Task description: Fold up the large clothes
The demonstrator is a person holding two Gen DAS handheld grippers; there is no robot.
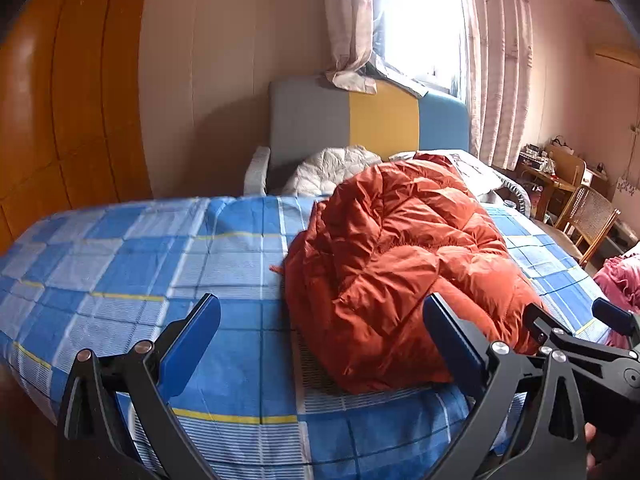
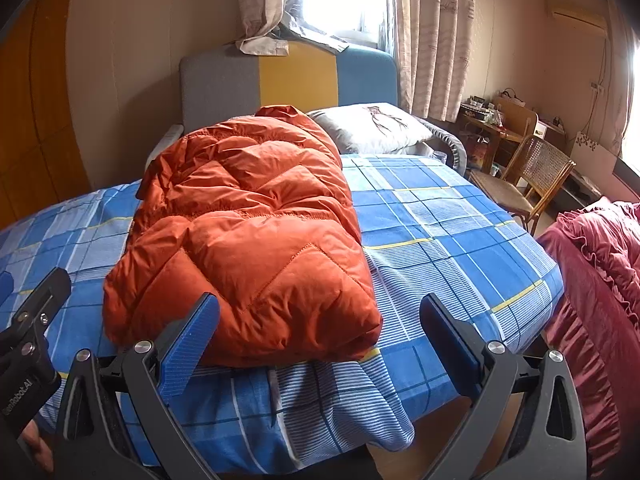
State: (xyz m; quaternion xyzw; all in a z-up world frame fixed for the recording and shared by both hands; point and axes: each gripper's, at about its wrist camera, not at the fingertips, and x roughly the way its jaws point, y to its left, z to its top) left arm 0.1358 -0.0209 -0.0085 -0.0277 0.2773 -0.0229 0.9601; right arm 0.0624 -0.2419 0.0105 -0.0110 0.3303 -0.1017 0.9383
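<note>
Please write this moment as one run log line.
left gripper: open, empty | right gripper: open, empty | orange jacket: folded on bed

A grey pillow [image 2: 372, 126] lies at centre right, a wooden chair [image 2: 528, 178] further right, curtains [image 2: 436, 36] above, and a red quilt [image 2: 596, 292] at the right edge.

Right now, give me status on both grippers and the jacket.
Left gripper open, empty. Right gripper open, empty. Orange jacket lies bundled on the checked bed sheet, untouched. Nothing in the way.

Folded orange puffer jacket [image 2: 244, 236] on bed
</note>
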